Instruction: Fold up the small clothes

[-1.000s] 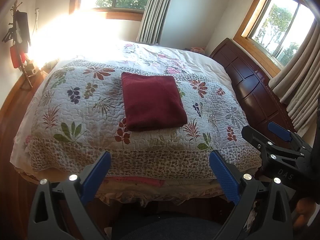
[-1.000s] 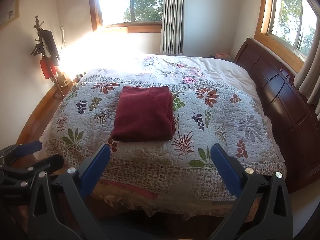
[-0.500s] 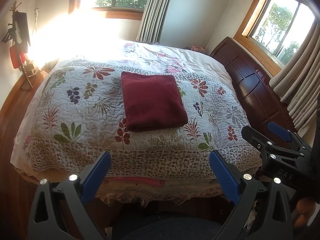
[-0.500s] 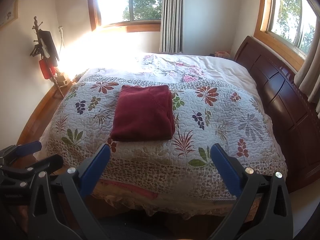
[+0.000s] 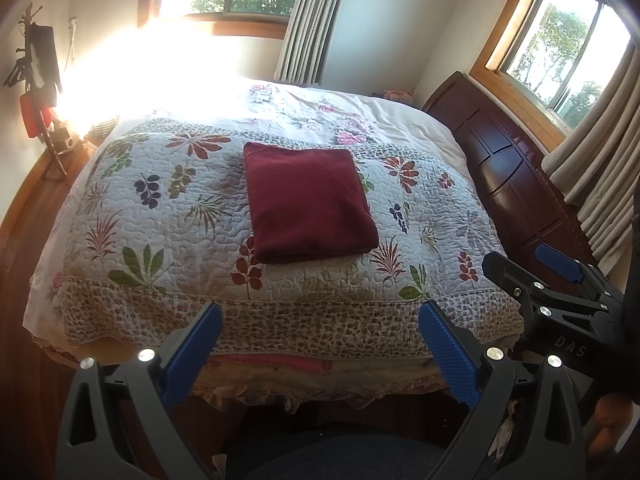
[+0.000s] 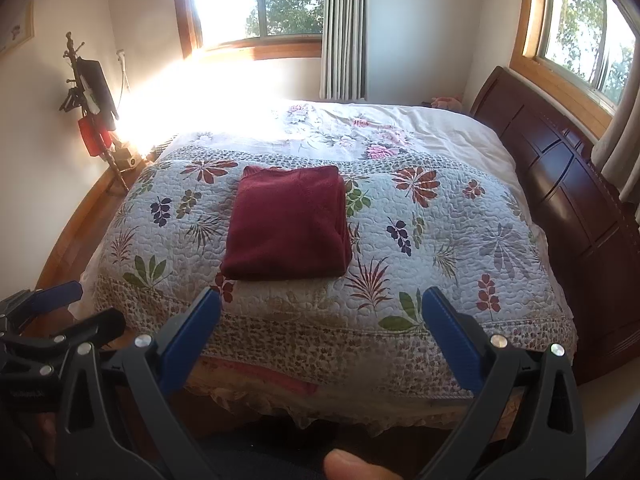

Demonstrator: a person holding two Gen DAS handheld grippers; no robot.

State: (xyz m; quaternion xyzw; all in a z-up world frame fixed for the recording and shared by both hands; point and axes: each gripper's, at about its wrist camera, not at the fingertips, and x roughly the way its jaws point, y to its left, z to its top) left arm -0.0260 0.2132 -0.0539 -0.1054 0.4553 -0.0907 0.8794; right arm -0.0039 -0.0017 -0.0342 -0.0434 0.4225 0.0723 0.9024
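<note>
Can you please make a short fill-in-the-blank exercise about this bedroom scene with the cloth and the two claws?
1. The folded garment on the floral quilt is dark ____.
2. Both the left claw and the right claw are ____ and hold nothing.
3. The garment lies ____ on the quilt, touched by neither claw.

Missing words: red; open; folded

Bed (image 5: 436,128) with dark wood headboard (image 5: 516,184) on right, floral leaf-print quilt (image 5: 160,216) over near half, pale pink-flowered sheet (image 5: 320,108) beyond it, folded dark red garment (image 5: 304,204) flat on quilt near middle, frilled valance (image 5: 320,392) under near edge
</note>
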